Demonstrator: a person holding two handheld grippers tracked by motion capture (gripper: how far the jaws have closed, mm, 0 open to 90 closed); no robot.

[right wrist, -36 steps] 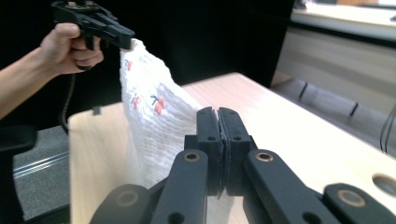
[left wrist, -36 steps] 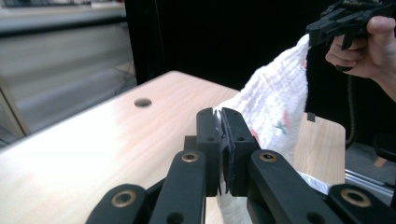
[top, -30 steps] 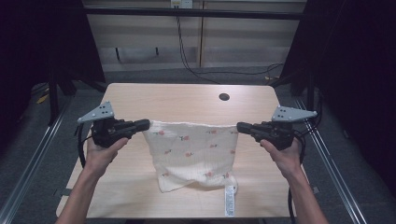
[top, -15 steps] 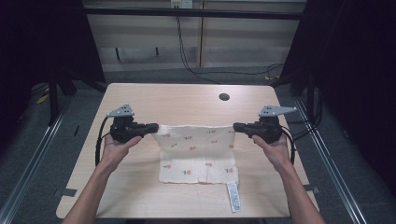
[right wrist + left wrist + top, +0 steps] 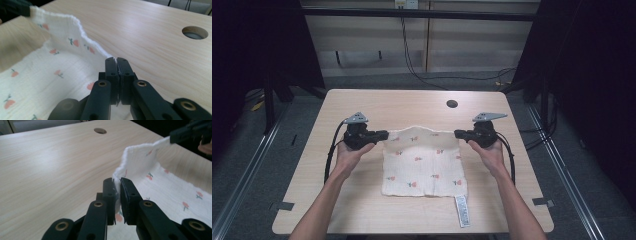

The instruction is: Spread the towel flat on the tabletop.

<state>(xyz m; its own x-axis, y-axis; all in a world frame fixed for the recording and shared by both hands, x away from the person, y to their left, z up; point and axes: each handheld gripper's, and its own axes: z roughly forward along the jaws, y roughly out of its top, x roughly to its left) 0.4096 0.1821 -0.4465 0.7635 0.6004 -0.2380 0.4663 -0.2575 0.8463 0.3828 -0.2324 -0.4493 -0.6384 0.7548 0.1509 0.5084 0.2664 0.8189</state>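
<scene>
A white cloth (image 5: 422, 160) printed with small red flowers lies spread on the wooden table (image 5: 412, 102); its far edge sags slightly raised between the two grippers. My left gripper (image 5: 384, 134) is at the far left corner. Its jaws have just been opening and stand slightly parted, with the cloth (image 5: 160, 182) corner loose between them at my left gripper (image 5: 117, 182). My right gripper (image 5: 458, 133) is shut tight on the far right corner, seen close up at my right gripper (image 5: 116, 60) with the cloth (image 5: 50, 67) trailing off to its left.
A white label (image 5: 463, 210) sticks out from the cloth's near right corner toward the table's front edge. A round cable hole (image 5: 452, 104) sits in the tabletop behind the cloth. Dark frame rails run along both sides of the table.
Both hands came down toward the table and the hanging cloth settled flat on it. The left jaws parted a little around their corner.
</scene>
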